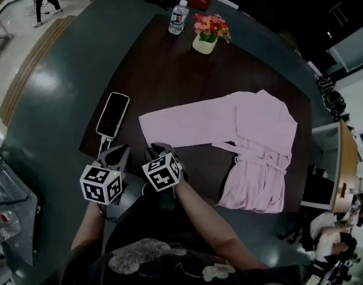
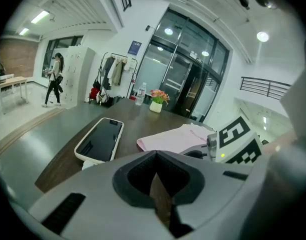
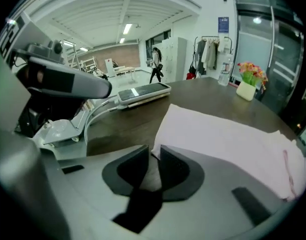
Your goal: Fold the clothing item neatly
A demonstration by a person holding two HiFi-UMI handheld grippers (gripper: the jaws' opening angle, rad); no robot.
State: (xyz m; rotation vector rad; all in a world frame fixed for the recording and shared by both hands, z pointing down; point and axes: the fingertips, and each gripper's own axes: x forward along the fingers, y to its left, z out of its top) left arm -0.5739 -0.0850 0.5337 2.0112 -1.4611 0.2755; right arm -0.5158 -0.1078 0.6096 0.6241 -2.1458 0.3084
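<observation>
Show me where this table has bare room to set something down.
Widest bare patch: table between phone, bottle, flower pot and the robe sleeve. A smaller one lies this side of the sleeve, beside the skirt. Crowded by the cuff, where left gripper and right gripper sit.

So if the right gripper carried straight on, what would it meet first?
Probably the pink sleeve, whose end lies just ahead of the right gripper, jaws slightly apart.

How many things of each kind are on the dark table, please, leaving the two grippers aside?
Pink robe: 1
Smartphone: 1
Water bottle: 1
Pot of flowers: 1
Total: 4
</observation>
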